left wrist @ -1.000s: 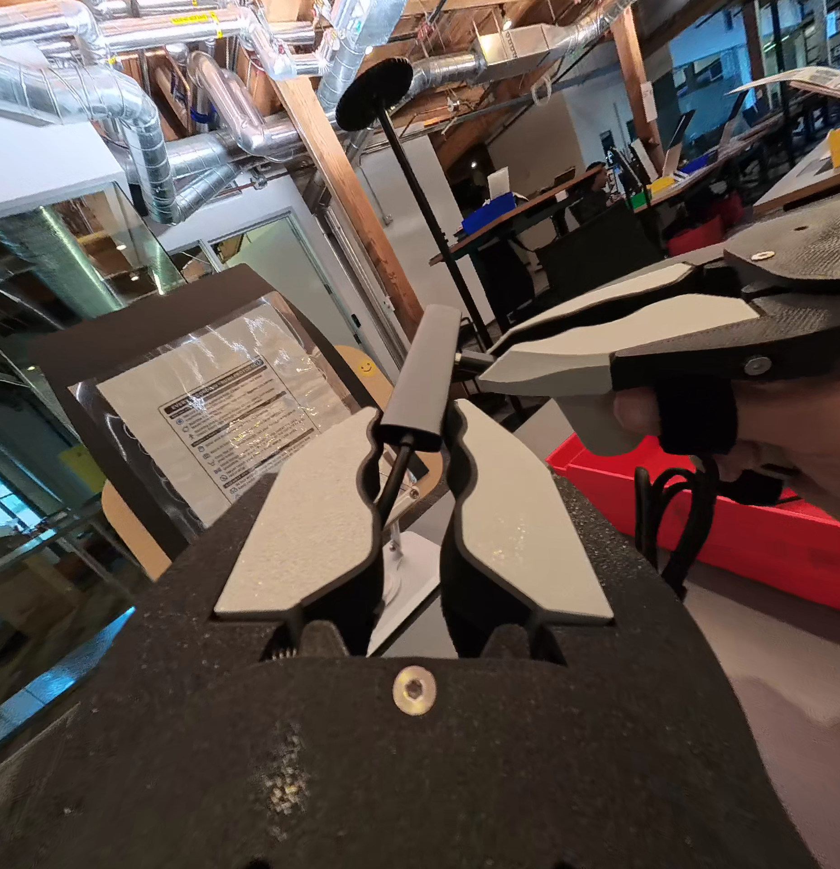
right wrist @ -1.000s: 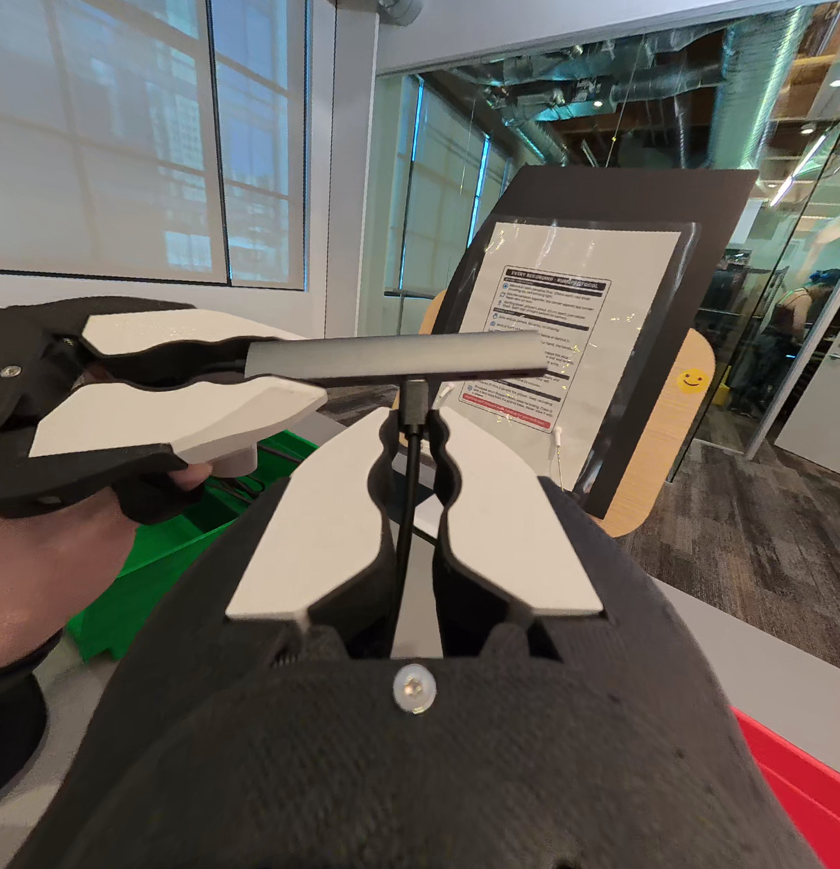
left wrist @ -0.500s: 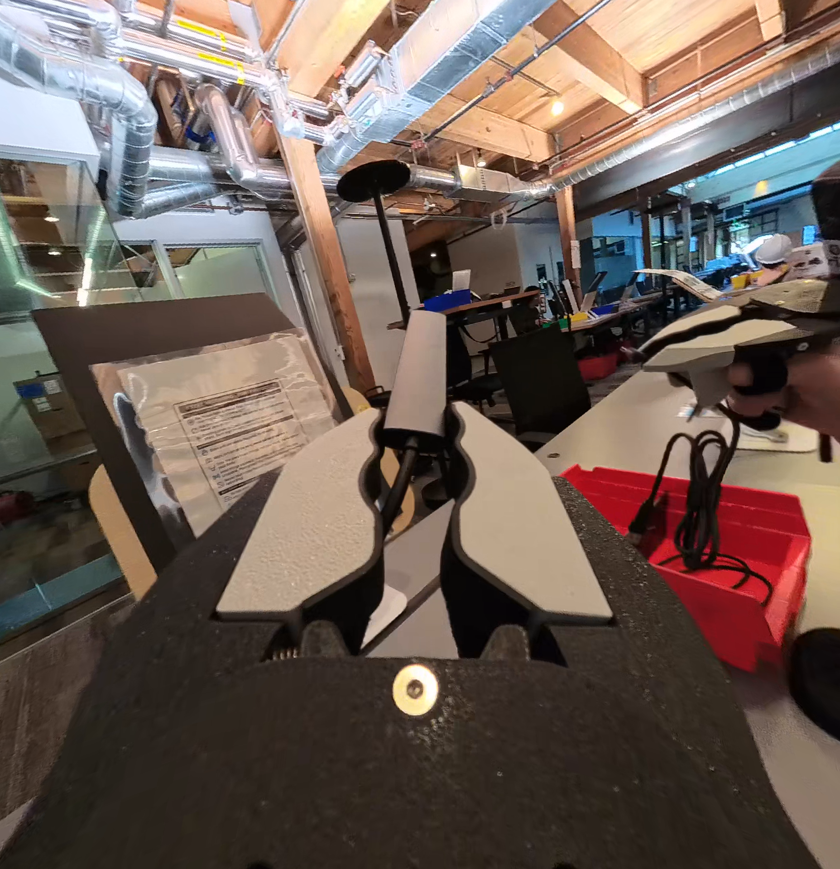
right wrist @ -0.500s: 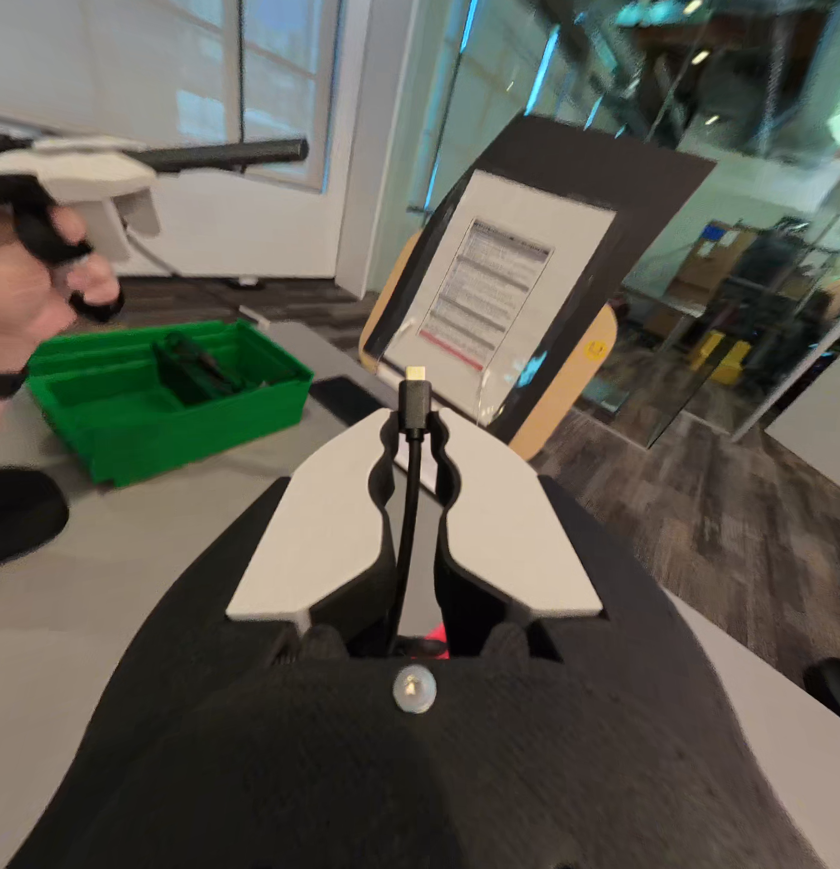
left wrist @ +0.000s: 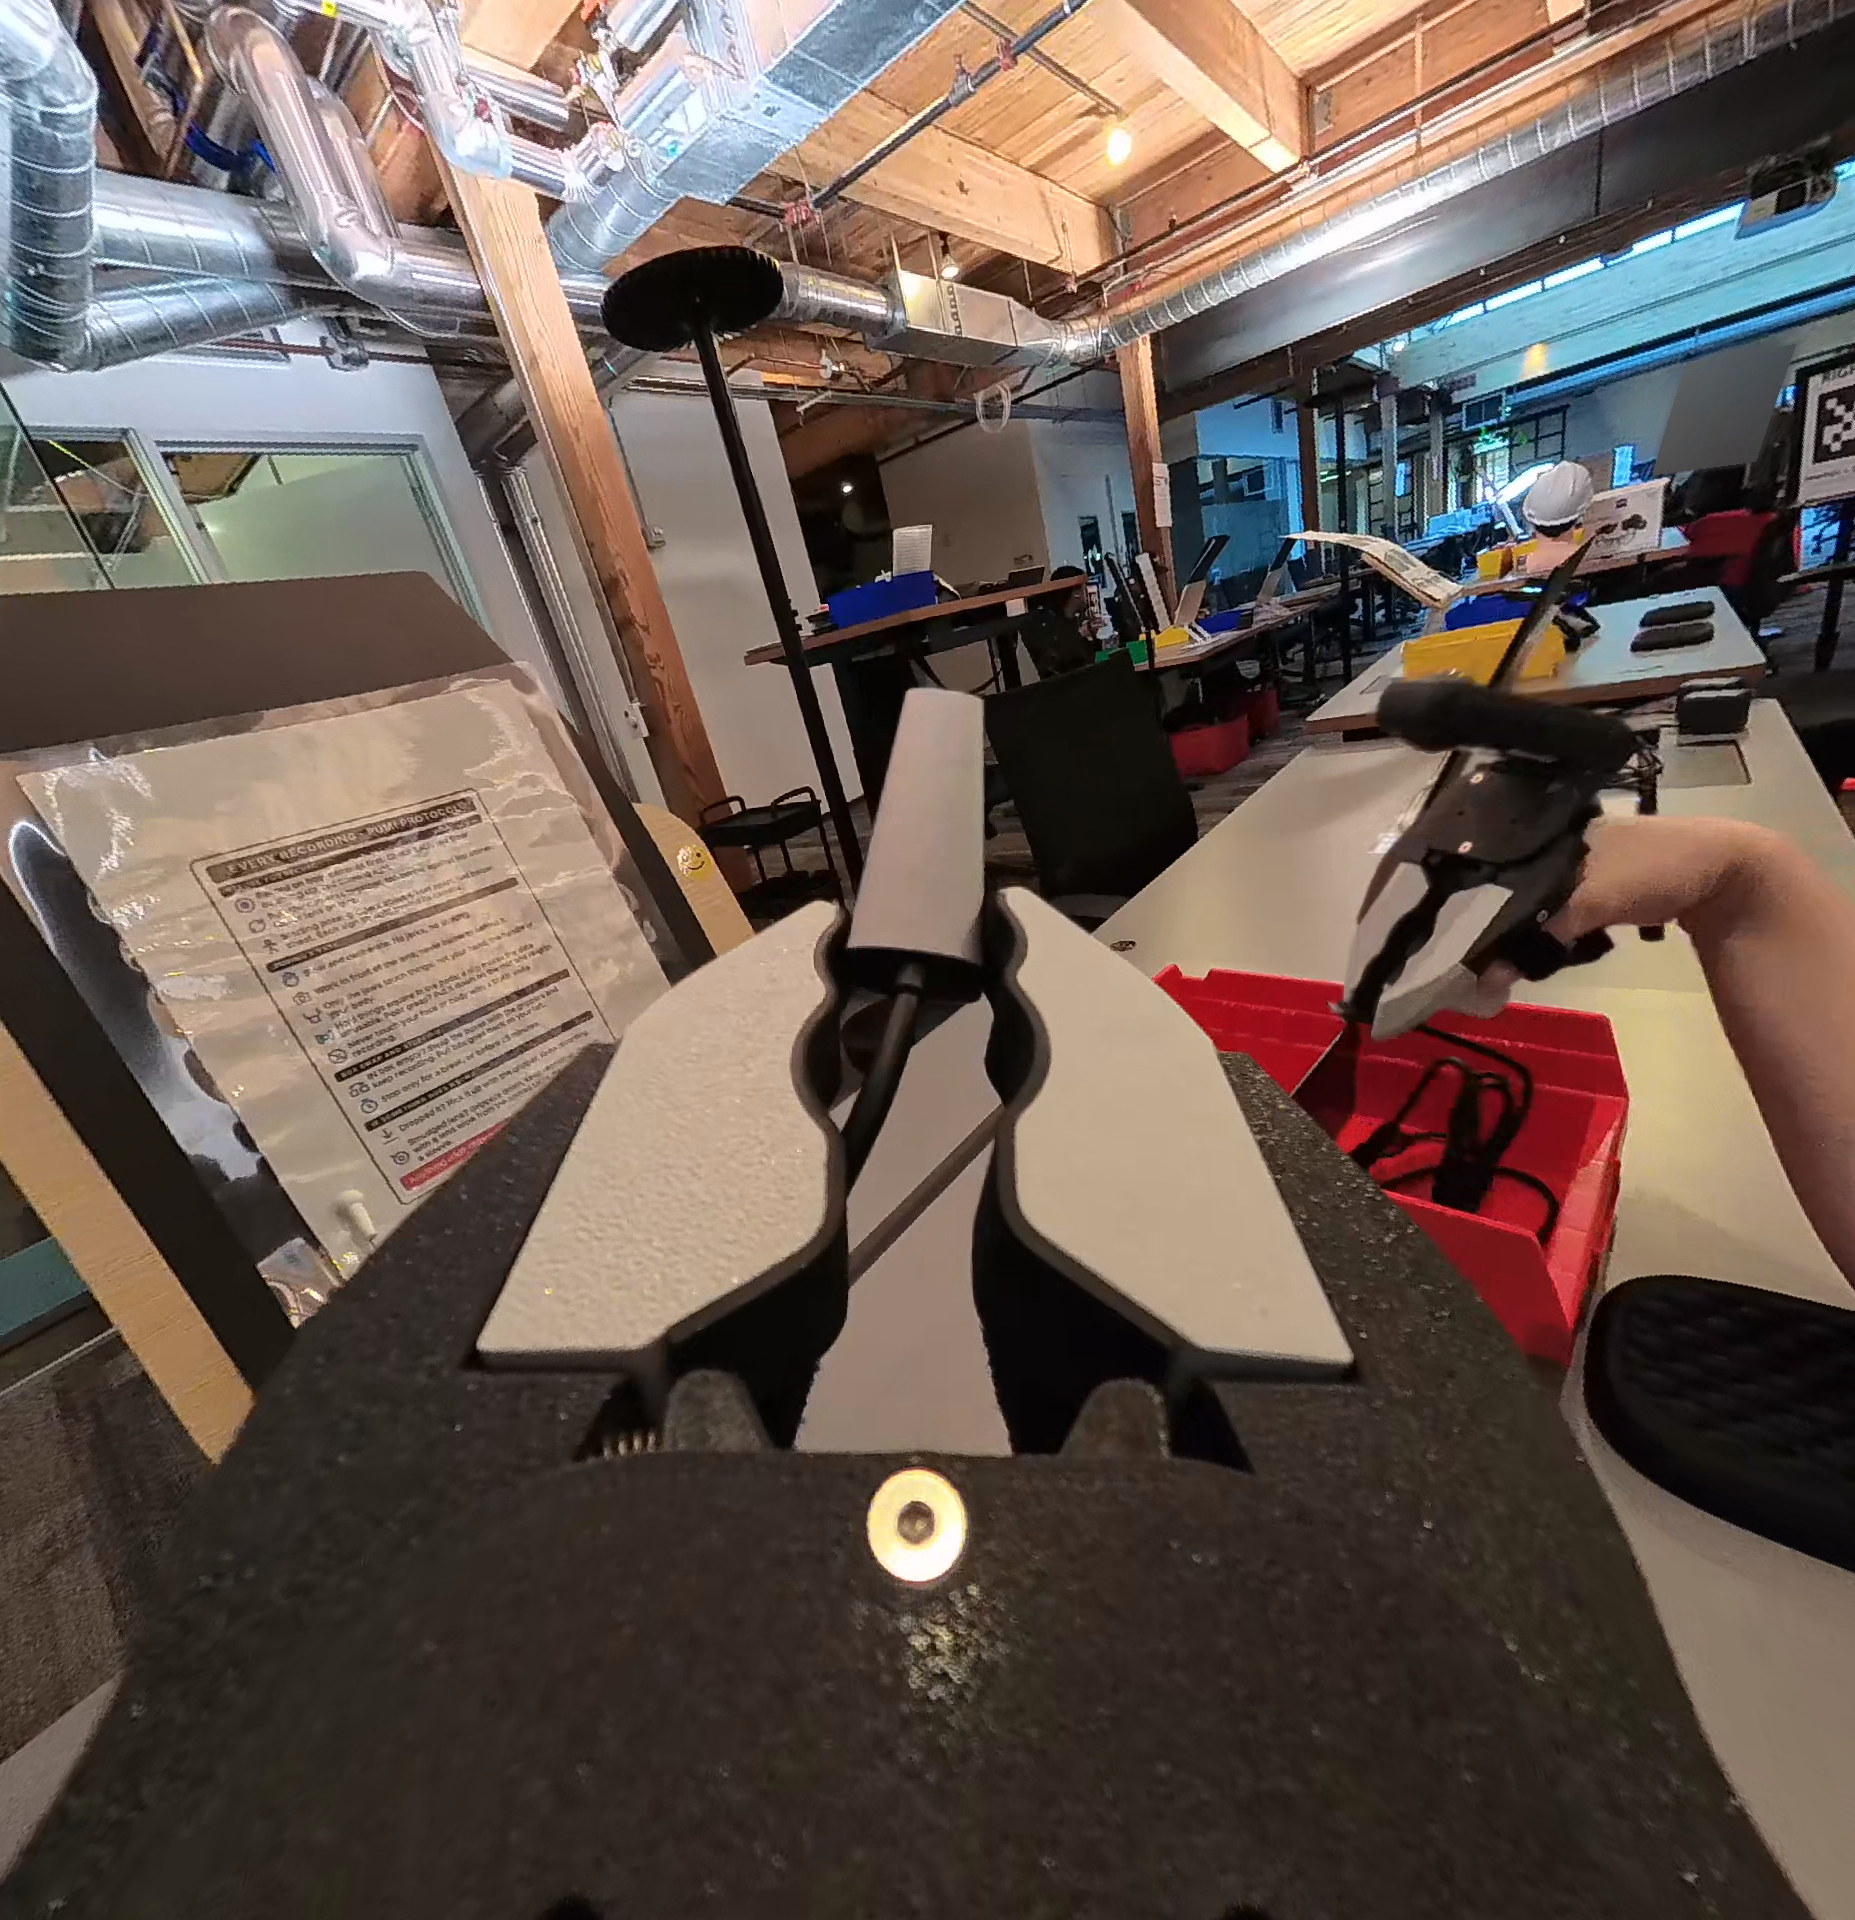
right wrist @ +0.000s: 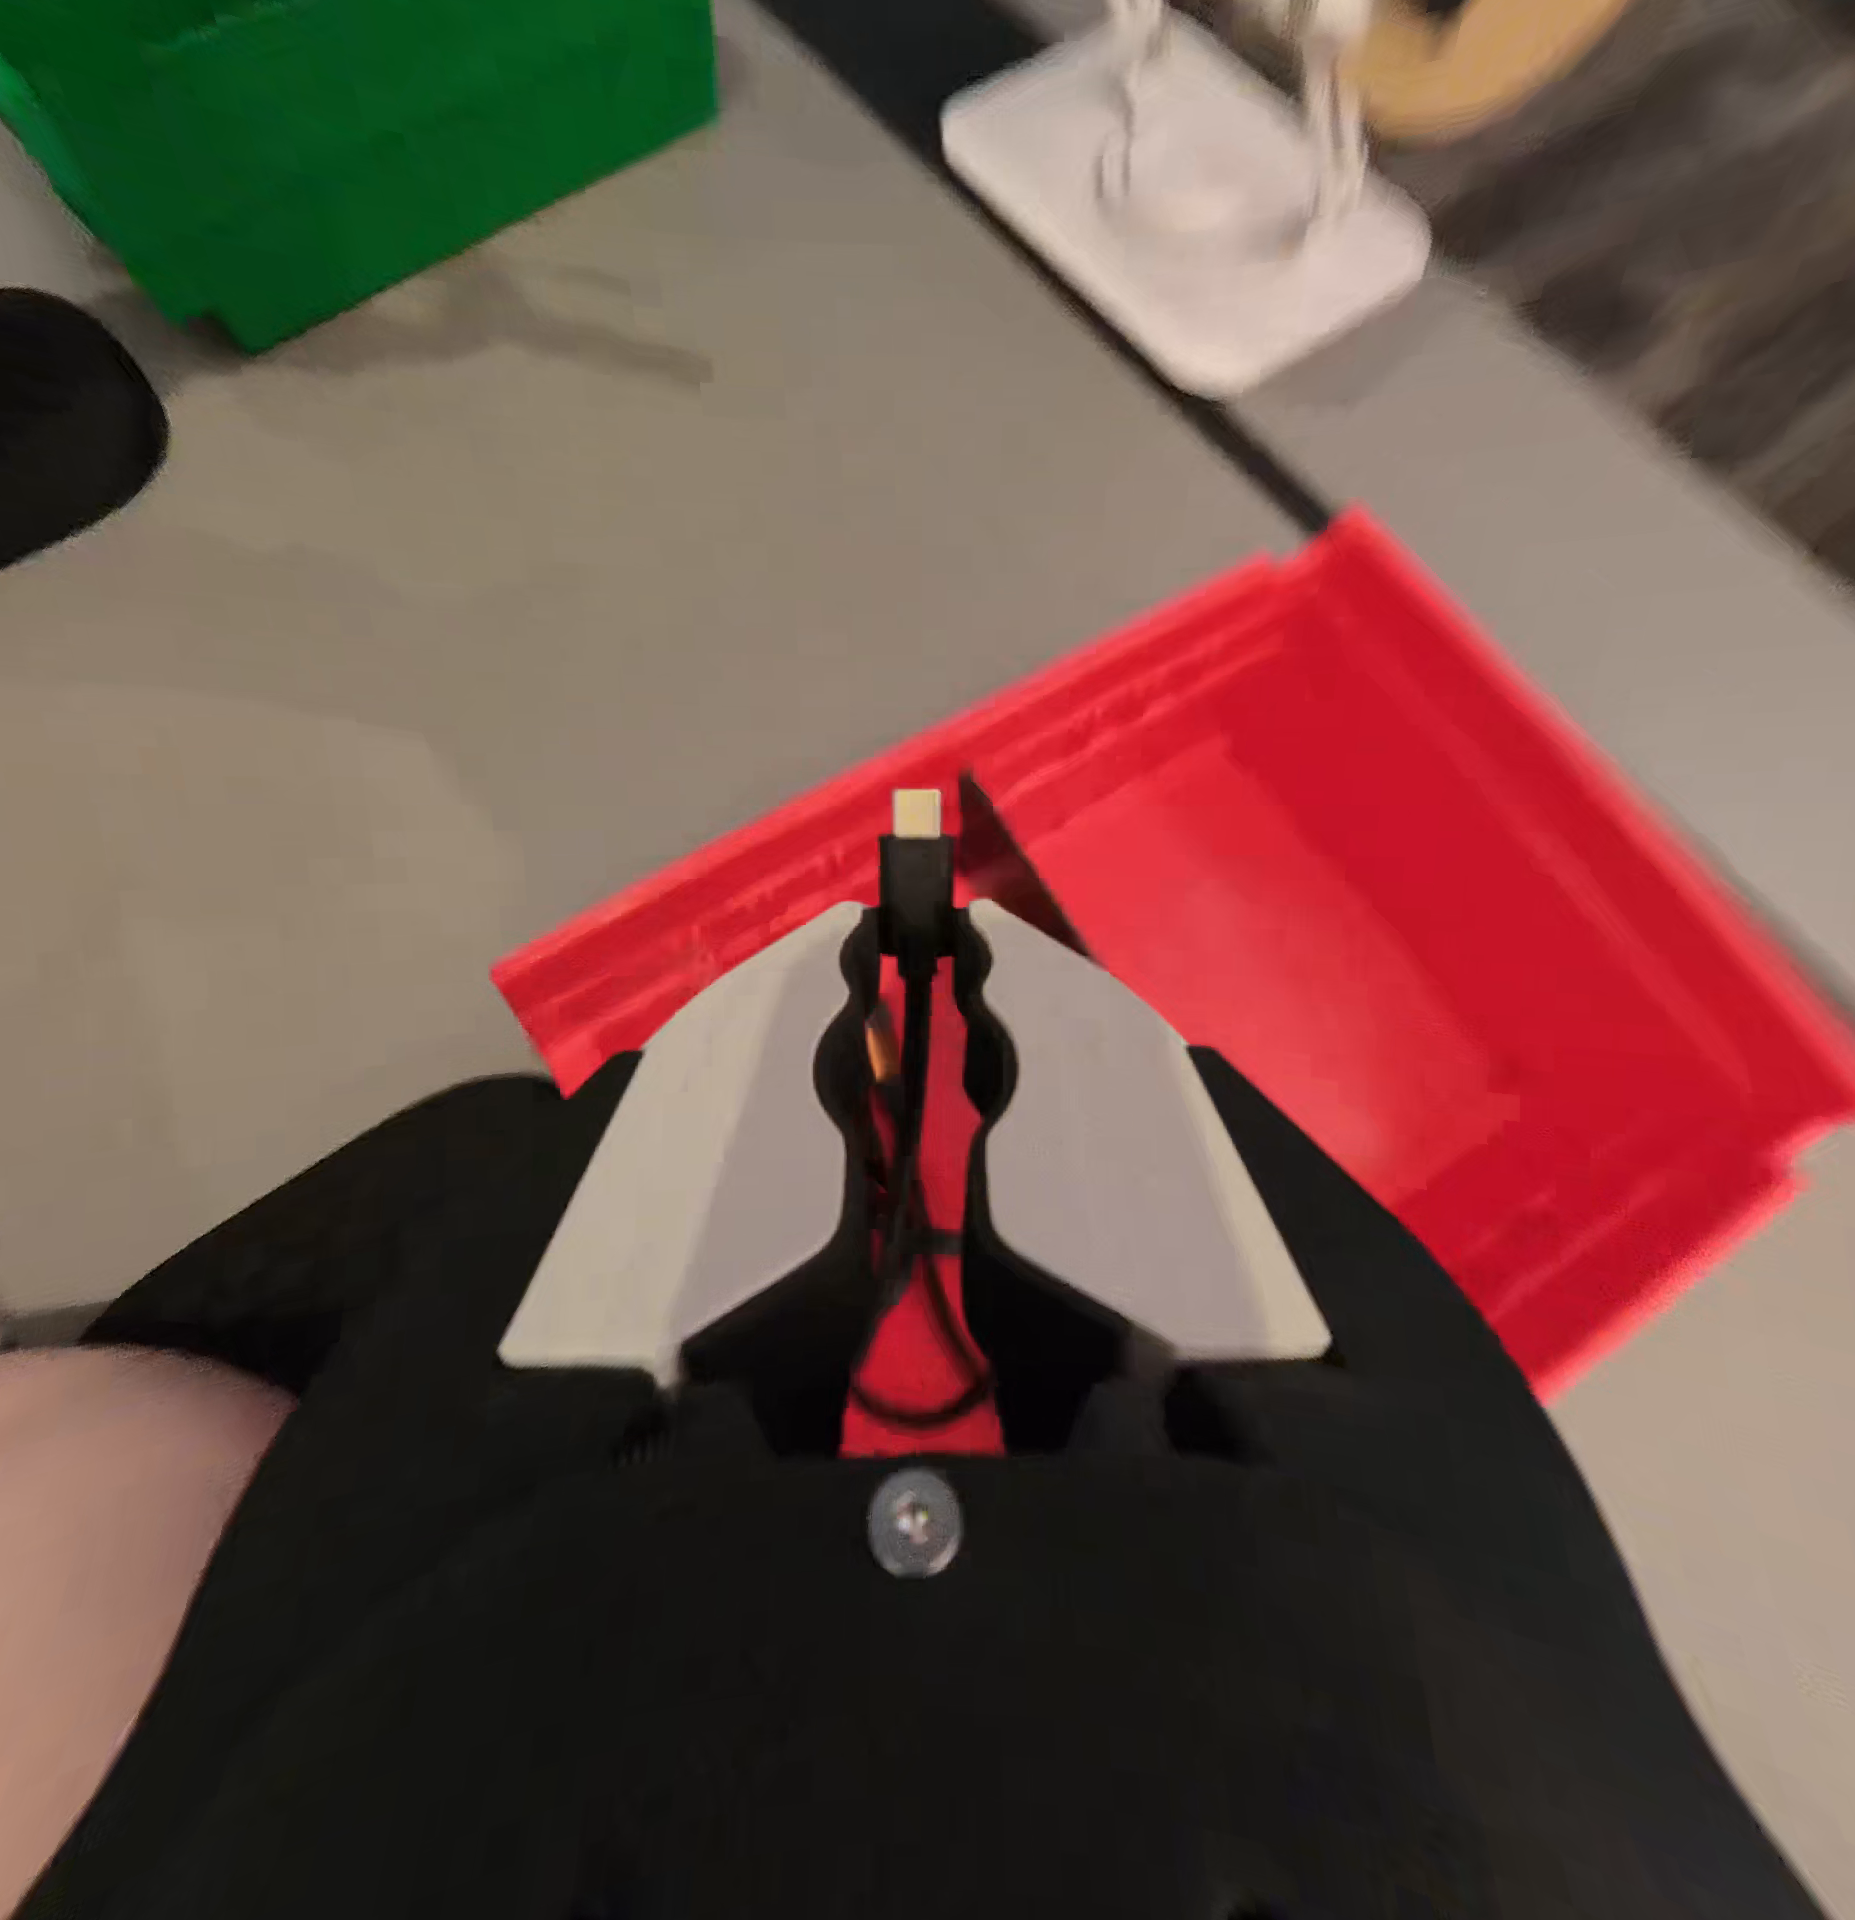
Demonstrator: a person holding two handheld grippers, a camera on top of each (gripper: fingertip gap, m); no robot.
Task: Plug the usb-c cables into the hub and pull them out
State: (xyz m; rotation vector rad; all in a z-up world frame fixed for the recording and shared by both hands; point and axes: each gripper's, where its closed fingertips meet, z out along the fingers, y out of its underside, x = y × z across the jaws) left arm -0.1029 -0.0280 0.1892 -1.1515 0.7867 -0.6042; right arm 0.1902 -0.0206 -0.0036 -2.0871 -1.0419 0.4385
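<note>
My left gripper is shut on the near end of a grey bar-shaped usb hub, held up in the air; the hub's own black cord hangs between the fingers. My right gripper is shut on the black usb-c cable, its metal tip free and pointing down over the red bin. In the left wrist view the right gripper tilts down over the red bin, where the coiled black cable lies. The blurred right wrist view shows the cable hanging into the bin.
A green bin and a white stand base sit on the grey table. A black board with an instruction sheet stands at the left. A black round pad lies at the table's near right. Spacing between my two grippers at the tips: around 35 cm.
The cable has been pulled out of the hub. My right gripper has swung away to the right and down over the red bin, cable still held. The left gripper keeps the hub raised.
</note>
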